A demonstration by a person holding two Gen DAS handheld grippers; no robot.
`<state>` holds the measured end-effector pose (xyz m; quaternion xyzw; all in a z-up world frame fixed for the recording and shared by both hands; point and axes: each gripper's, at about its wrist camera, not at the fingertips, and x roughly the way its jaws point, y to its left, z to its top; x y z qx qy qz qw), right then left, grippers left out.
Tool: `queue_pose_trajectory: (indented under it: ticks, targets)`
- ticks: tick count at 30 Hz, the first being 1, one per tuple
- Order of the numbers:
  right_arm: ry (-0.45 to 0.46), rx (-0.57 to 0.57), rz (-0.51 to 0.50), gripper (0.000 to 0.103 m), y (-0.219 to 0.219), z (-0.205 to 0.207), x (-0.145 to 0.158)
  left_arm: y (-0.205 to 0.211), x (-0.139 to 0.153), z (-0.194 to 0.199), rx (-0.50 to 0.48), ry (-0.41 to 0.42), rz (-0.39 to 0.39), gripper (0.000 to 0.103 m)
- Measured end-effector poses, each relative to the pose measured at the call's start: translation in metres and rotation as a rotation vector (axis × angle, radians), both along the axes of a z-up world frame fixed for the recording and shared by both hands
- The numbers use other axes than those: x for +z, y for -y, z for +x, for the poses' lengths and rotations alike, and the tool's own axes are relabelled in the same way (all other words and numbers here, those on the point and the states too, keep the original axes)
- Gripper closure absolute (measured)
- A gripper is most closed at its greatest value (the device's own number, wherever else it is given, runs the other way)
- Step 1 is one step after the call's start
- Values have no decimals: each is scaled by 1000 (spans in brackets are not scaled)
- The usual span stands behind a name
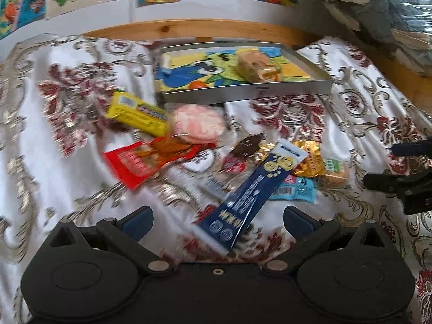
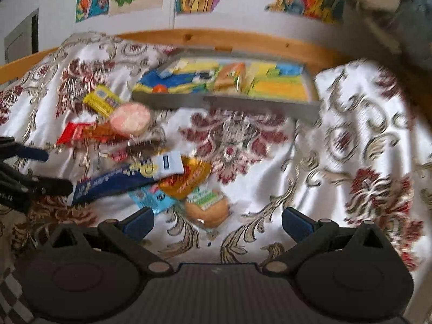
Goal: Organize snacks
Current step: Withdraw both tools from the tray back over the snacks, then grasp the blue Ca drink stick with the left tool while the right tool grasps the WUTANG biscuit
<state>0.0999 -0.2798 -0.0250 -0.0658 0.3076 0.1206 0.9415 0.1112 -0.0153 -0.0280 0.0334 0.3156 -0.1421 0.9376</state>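
The left gripper (image 1: 217, 220) was held wide apart and empty, low in the frame, with the blue stick packet (image 1: 251, 189) lying just ahead between its fingers. The right gripper (image 2: 217, 220), also apart and empty, was pointed at the round bun (image 2: 208, 210). Because the packets overlapped, a neighbour could be dragged along. The metal tray (image 1: 248, 91) was seen in the upper centre.
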Motion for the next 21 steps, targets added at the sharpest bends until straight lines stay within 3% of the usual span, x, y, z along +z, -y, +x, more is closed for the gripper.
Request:
queue_pose_trajectory:
  ticks: [12, 21]
  targets:
    - [-72, 198, -29, 1, -2, 40, -23, 17, -11, 38, -297, -51, -108, 1]
    - [-88, 190, 3, 6, 3, 53, -33, 24, -22, 66, -357, -98, -147, 2]
